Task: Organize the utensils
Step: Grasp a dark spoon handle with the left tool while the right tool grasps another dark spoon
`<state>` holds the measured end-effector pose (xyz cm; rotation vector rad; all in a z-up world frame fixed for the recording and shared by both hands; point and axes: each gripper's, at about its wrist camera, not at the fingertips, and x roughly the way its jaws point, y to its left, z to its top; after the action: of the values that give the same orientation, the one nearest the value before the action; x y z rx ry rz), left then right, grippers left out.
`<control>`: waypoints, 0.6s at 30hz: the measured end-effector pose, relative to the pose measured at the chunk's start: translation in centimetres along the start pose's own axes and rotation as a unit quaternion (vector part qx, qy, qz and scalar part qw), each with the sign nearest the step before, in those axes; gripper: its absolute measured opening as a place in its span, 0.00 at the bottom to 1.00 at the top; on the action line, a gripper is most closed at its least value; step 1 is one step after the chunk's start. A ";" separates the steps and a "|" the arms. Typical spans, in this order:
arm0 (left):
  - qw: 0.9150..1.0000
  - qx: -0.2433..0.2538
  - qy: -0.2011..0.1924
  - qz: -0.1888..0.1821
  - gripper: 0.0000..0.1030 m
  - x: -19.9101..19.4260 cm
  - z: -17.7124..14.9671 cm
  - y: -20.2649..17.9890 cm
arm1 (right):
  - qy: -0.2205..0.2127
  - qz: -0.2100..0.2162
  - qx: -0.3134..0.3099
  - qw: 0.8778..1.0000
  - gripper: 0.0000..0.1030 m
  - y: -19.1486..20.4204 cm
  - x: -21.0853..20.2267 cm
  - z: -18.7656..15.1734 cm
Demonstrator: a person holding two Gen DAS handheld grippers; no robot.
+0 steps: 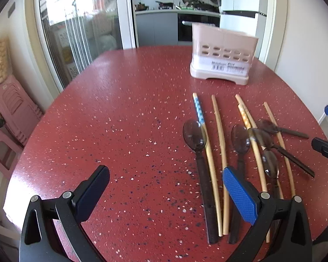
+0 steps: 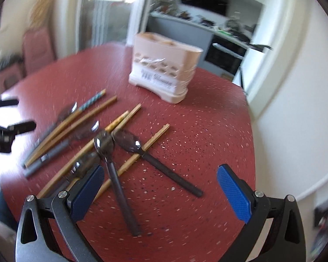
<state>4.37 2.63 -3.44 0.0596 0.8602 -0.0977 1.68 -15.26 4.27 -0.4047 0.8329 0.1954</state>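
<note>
**Both grippers held open above scattered utensils**

The left gripper (image 1: 166, 187) is held with jaws spread, nothing between them, above the red speckled table (image 1: 120, 109). The right gripper (image 2: 160, 187) is likewise spread wide over dark spoons (image 2: 129, 142) and wooden chopsticks (image 2: 155, 136), which lie loosely crossed. A pink utensil holder (image 1: 223, 54) is set upright beyond them, well apart.

The right wrist picture is blurry, most of all at 9 o'clock, where the spoons (image 2: 76, 135) and chopsticks (image 2: 72, 120) smear together. The writing on the holder (image 2: 164, 67) is too fuzzy to read.

In the left wrist picture, the blue pad (image 1: 240, 196) at 5 o'clock hides part of a spoon handle (image 1: 236, 229). The other gripper (image 1: 325, 150) is cut off by the edge at 3 o'clock. The label (image 1: 227, 66) on the holder is too small to read.
</note>
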 end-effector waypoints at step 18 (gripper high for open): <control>0.993 -0.006 0.101 -0.057 1.00 5.1 1.9 0.5 | 0.141 0.052 -0.164 0.975 0.72 -2.2 7.2 2.4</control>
<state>9.18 2.64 -6.01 0.0084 1.0655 -0.1958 8.81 -16.17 0.91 -0.7107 1.1078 0.3811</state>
